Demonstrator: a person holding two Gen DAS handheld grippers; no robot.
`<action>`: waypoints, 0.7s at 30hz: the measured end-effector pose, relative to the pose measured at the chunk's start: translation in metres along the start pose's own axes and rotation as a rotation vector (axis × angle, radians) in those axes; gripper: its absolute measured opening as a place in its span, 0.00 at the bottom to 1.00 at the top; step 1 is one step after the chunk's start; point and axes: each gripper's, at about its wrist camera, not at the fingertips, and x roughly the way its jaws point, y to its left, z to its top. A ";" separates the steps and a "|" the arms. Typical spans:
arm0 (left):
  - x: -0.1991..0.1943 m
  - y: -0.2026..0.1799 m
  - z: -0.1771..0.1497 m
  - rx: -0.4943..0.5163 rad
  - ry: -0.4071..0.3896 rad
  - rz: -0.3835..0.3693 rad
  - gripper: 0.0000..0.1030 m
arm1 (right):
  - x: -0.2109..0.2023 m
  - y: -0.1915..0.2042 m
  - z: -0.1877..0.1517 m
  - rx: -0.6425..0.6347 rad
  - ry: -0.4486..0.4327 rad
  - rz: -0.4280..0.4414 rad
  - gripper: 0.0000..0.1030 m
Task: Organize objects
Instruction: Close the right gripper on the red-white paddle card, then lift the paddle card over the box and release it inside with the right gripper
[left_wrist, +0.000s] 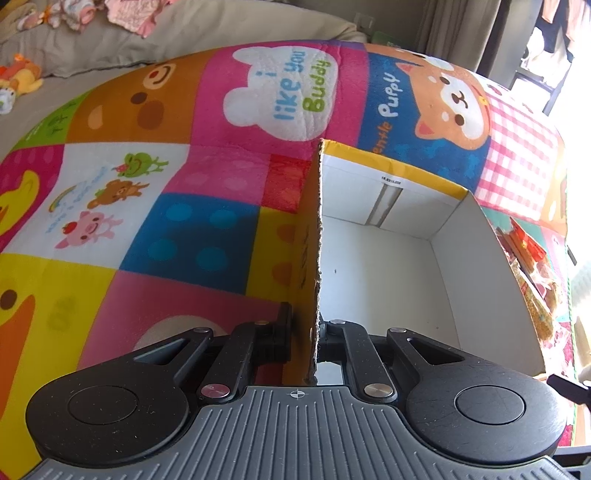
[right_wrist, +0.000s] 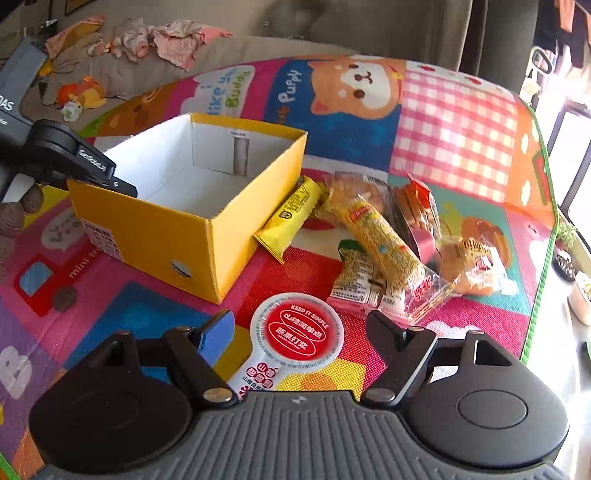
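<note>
"i like you Buddy" is printed on a white cloud of the play mat (left_wrist: 229, 177), "Puppy" beside its dog. "KEEP IT SIMPLE" is read on the round-topped white pouch (right_wrist: 295, 339).

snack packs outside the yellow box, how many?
At least 5: white pouch with red circle between right gripper fingers; yellow packet against the box; noodle tube; green-white packet; bun pack. Pile may hide more.

So there's this loud cartoon-patchwork play mat (right_wrist: 458, 122) with a yellow box (right_wrist: 177, 229), a yellow packet (right_wrist: 291, 214) against its side, a round-topped white-and-red pouch (right_wrist: 295, 336), and a heap of snack bags (right_wrist: 399, 240), maybe four or five.
</note>
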 end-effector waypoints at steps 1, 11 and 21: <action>0.000 0.000 0.000 -0.002 0.000 0.001 0.10 | 0.005 -0.002 -0.001 0.016 0.012 0.005 0.77; -0.001 0.001 -0.001 -0.042 0.008 0.004 0.10 | 0.008 -0.005 -0.003 0.034 0.081 0.036 0.59; -0.003 -0.001 -0.007 -0.028 -0.015 0.002 0.10 | -0.079 -0.017 0.030 0.110 -0.036 0.130 0.59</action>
